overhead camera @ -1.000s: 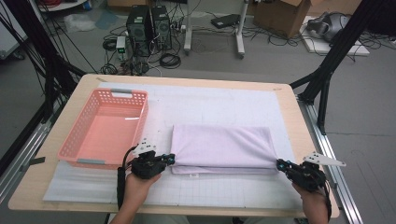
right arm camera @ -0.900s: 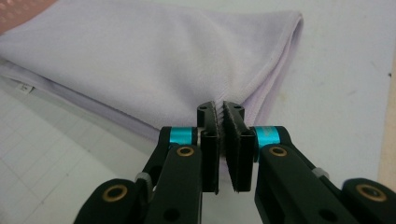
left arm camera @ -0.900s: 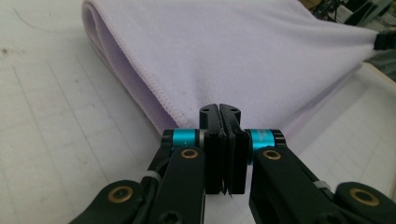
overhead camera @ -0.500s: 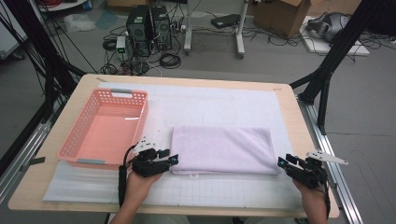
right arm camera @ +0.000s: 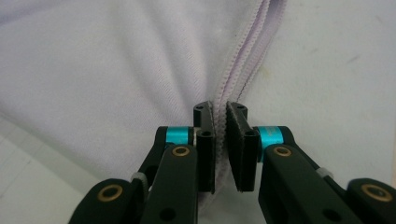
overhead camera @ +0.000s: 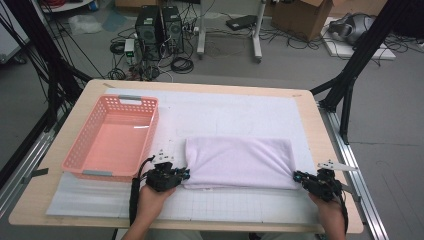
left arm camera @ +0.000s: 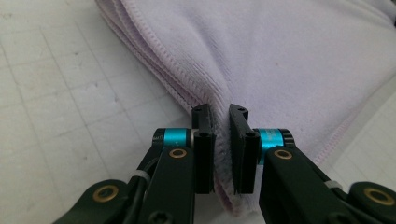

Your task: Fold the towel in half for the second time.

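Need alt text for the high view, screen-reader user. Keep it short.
A folded lilac towel lies on a white gridded mat, pinched at its near corners by two hand-held grippers: the left hand-held gripper at its left end, the right hand-held gripper at its right. An empty pink basket sits to the towel's left on the wooden table.
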The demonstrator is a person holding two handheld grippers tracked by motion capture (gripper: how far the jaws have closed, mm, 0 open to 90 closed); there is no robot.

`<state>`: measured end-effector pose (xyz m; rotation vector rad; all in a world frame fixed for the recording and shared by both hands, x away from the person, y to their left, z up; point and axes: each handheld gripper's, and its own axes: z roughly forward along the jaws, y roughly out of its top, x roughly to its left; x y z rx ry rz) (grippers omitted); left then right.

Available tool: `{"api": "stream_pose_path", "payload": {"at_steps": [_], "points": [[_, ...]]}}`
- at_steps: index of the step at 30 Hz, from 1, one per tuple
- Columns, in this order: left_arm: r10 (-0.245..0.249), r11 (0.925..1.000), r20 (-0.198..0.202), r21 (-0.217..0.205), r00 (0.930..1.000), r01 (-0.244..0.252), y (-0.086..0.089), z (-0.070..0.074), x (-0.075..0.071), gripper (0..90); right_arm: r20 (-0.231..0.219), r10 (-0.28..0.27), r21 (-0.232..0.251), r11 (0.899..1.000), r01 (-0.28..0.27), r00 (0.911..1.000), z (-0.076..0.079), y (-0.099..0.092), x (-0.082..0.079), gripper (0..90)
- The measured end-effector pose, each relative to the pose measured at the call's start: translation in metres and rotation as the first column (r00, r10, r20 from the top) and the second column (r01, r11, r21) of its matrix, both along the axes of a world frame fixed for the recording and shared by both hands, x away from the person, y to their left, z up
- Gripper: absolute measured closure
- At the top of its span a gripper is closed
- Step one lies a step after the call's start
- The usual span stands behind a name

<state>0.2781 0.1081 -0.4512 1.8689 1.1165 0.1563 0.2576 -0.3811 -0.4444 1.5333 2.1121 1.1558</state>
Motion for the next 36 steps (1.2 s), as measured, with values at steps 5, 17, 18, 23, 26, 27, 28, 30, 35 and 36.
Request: {"api": "stream_pose_path", "payload": {"at_steps": [5,17,18,23,26,27,28,30,35,36], "points": [[-0.016,0.9999,0.007,-0.005,0.9999,0.016,0.003,0.001,-0.003,80.5,-0.017,0.012,-0.015,1.0,-0.012,0.9998,0.003,0.002,-0.009,82.1],[-0.026,0.9966,0.178,-0.072,0.9837,0.04,0.005,0.007,0.005,53.1,0.162,0.033,-0.025,0.999,-0.03,0.9862,0.012,-0.002,0.01,61.6],[-0.022,0.9965,0.183,-0.075,0.9828,0.036,0.004,0.007,0.006,52.9,0.161,0.058,-0.038,0.998,-0.052,0.9853,0.011,0.002,0.014,64.0],[-0.022,0.9967,0.204,-0.072,0.9787,0.037,0.002,0.008,0.007,52.0,0.106,0.128,-0.166,0.98,-0.109,0.9861,0.001,0.028,0.049,68.5],[-0.015,0.9965,0.207,-0.077,0.9782,0.031,0.003,0.008,0.006,48.6,0.079,0.039,-0.143,0.989,-0.027,0.9961,-0.001,0.02,0.06,75.2],[-0.01,0.9964,0.208,-0.08,0.9781,0.027,0.003,0.008,0.006,47.9,0.083,0.014,-0.161,0.987,0.0,0.9965,0.0,0.017,0.061,75.9],[-0.008,0.9966,0.214,-0.078,0.9767,0.025,0.003,0.008,0.006,47.0,0.084,-0.006,-0.165,0.986,0.02,0.9964,0.001,0.015,0.061,74.9],[-0.007,0.997,0.218,-0.074,0.976,0.024,0.004,0.008,0.005,44.8,0.078,-0.032,-0.153,0.987,0.044,0.9964,0.002,0.009,0.056,63.6],[-0.005,0.9966,0.235,-0.079,0.9721,0.024,0.003,0.009,0.004,40.0,0.149,0.02,-0.062,0.998,-0.011,0.9886,0.011,-0.009,0.026,54.4],[-0.008,0.9963,0.242,-0.081,0.9703,0.028,0.003,0.009,0.003,39.3,0.162,0.031,-0.054,0.998,-0.022,0.9863,0.012,-0.011,0.021,52.1]]}}
